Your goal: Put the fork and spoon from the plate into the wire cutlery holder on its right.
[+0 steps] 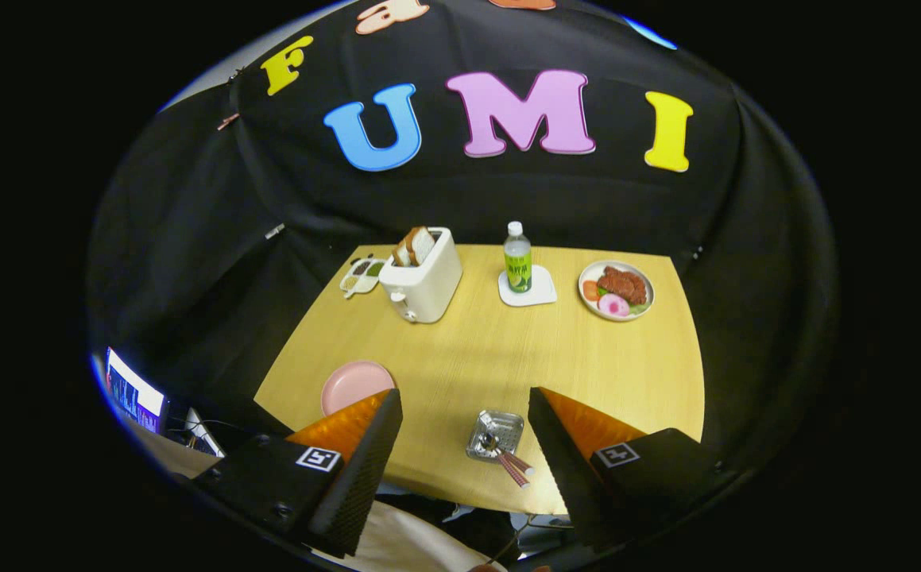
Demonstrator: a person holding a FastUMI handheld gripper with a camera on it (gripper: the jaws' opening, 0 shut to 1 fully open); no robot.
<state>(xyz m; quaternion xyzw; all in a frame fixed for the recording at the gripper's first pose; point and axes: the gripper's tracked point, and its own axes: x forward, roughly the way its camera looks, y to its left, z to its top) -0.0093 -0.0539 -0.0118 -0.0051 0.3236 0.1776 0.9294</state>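
My gripper (464,401) hangs high above the wooden table (476,357), open, with nothing between its fingers. Below and between the fingertips stands the wire cutlery holder (495,434) near the table's front edge. Two utensils with pinkish handles (514,465) stick out of it, leaning toward me. A pink plate (355,384) lies to the holder's left, partly hidden behind the left finger, and its visible part is bare.
At the back stand a white toaster (422,276) with bread slices, a small dish (360,276) to its left, a green bottle (517,258) on a white coaster, and a plate of food (616,290). A screen (134,392) glows at the left, off the table.
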